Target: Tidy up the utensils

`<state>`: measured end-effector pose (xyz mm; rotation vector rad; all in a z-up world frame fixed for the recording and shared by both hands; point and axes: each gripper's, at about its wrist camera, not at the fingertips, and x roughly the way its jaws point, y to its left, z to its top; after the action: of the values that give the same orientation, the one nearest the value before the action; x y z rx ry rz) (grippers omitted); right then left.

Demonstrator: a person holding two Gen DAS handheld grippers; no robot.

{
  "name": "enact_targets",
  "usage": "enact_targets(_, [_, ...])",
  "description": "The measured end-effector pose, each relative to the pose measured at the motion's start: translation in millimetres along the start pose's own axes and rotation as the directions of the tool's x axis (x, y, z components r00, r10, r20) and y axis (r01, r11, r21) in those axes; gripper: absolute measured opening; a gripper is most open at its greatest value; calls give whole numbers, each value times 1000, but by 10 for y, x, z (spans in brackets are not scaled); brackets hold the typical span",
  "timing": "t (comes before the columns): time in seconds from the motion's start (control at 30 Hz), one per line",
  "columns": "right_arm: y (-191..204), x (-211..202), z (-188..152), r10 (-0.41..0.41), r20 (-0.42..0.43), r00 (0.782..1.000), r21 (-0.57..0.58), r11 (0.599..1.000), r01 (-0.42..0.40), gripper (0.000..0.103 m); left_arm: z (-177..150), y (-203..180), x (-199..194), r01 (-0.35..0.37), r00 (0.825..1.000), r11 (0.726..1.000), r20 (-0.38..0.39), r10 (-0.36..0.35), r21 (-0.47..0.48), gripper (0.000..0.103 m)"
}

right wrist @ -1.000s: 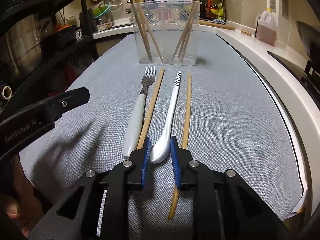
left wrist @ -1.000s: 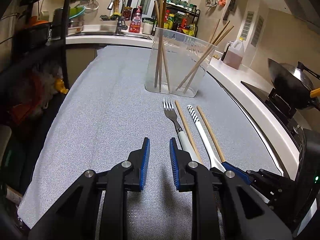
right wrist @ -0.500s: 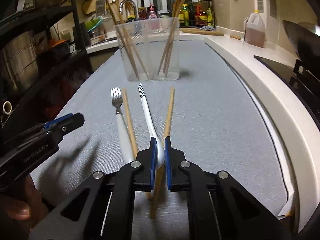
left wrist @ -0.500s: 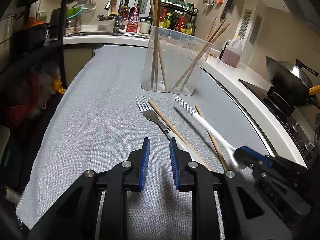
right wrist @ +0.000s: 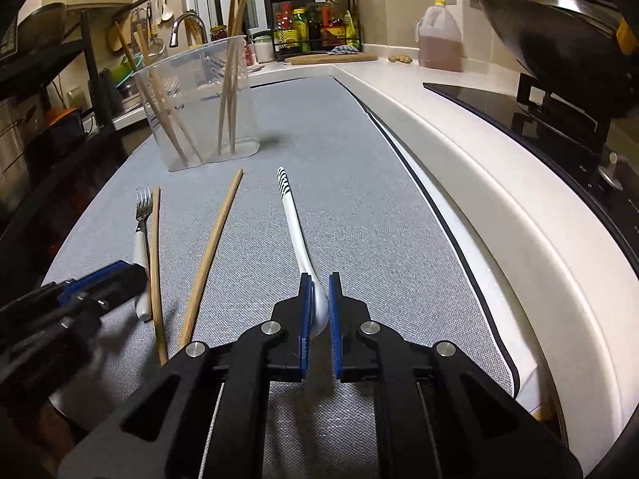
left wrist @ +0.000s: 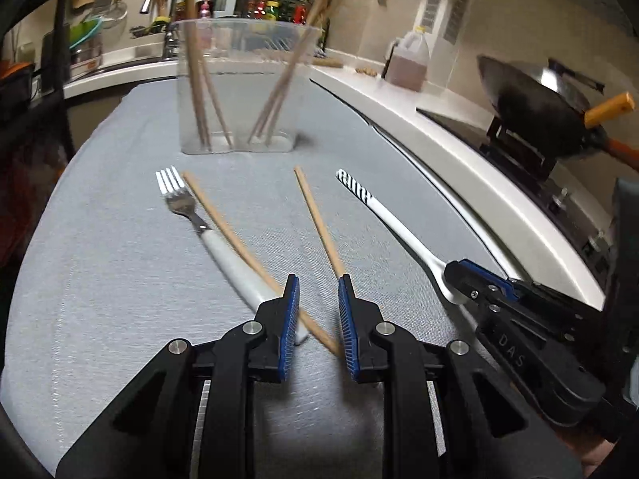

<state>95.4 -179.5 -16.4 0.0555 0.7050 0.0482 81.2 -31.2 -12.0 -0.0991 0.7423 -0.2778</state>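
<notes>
A clear plastic holder [left wrist: 239, 111] [right wrist: 195, 107] with several chopsticks in it stands at the far end of the grey mat [left wrist: 100, 259]. In front of it lie a white-handled fork [left wrist: 187, 215] [right wrist: 141, 215] and two wooden chopsticks [left wrist: 223, 223] [left wrist: 319, 223] [right wrist: 155, 247] [right wrist: 211, 251]. My left gripper [left wrist: 317, 303] [right wrist: 100, 283] hovers over their near ends with its jaws a little apart; one chopstick runs under the gap and the pads press on nothing. My right gripper [right wrist: 318, 303] [left wrist: 455, 279] is shut on the bowl of a white spoon [right wrist: 293, 223] [left wrist: 399, 223] whose striped handle points toward the holder, right of both chopsticks.
A white counter edge [right wrist: 459, 151] runs along the mat's right side, with a black cooktop and a wok [left wrist: 531, 107] [right wrist: 559, 40] beyond it. An oil jug [left wrist: 409, 64] and a spice rack [right wrist: 315, 28] stand at the back. A dark shelf rack [right wrist: 48, 92] borders the left.
My right gripper closed on the spoon's bowl and carried the spoon right, across the right-hand chopstick. My left gripper slid right, over the fork handle and chopstick ends.
</notes>
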Motion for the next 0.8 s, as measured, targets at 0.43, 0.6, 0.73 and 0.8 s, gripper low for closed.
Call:
enact_targets(0.43, [47,52,-69,17,-12,1000,-10,1000,-17,12,-113,77,48,-154,986,986,-47,157,61,12])
enact_targets(0.6, [104,34,-102,31,-16,999,-27,999,-32,13,-119,251,-30,-169,985,986,-40,169,16,6])
enact_targets(0.73, [116,20,-124,35,-12,999,-25,999,-35,13,-163,439,-121,-165,986,986,-35,164,-30,6])
enact_targets(0.8, [123,13,-134,35,-9,999,-24,999,-36,13,-203,462,-156,-147,989,989,-29,146,-30,7])
